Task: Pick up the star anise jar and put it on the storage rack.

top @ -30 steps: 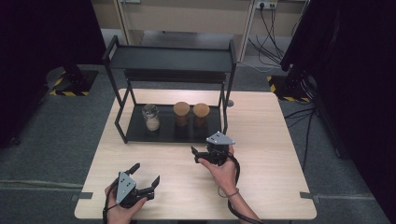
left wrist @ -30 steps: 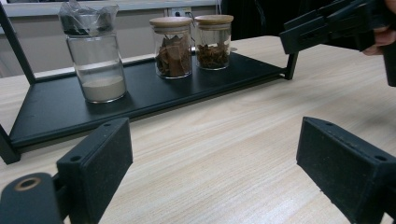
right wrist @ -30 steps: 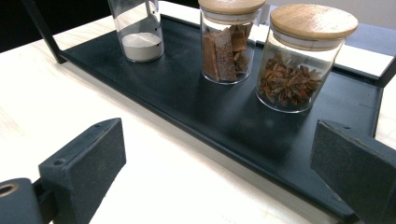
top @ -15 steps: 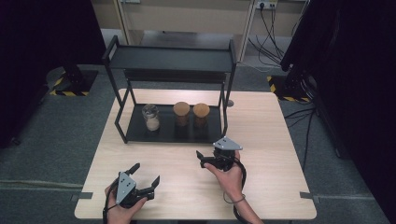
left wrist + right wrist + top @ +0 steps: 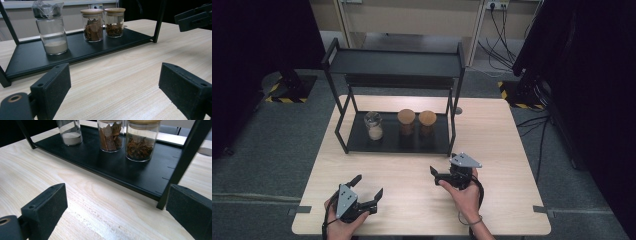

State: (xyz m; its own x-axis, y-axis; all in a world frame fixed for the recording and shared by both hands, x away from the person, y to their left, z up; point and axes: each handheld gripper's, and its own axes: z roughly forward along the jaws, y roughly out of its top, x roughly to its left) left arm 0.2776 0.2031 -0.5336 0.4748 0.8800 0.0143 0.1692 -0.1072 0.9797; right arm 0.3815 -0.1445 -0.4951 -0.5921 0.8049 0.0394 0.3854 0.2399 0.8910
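Two hand-held tools rest low over the wooden counter [image 5: 412, 200], the left claw [image 5: 368, 188] spread wide and empty, the right claw [image 5: 435, 174] likewise parted, apparently poised to reach. Beyond, three jars stand on the black rack's [image 5: 362, 145] lower tray: a foil-topped powder jar [image 5: 374, 125], then two cork-lidded spice jars [image 5: 406, 121].

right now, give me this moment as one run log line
left tool: open, empty, near table edge | right tool: open, empty, facing rack | three jars on rack's bottom shelf: untouched
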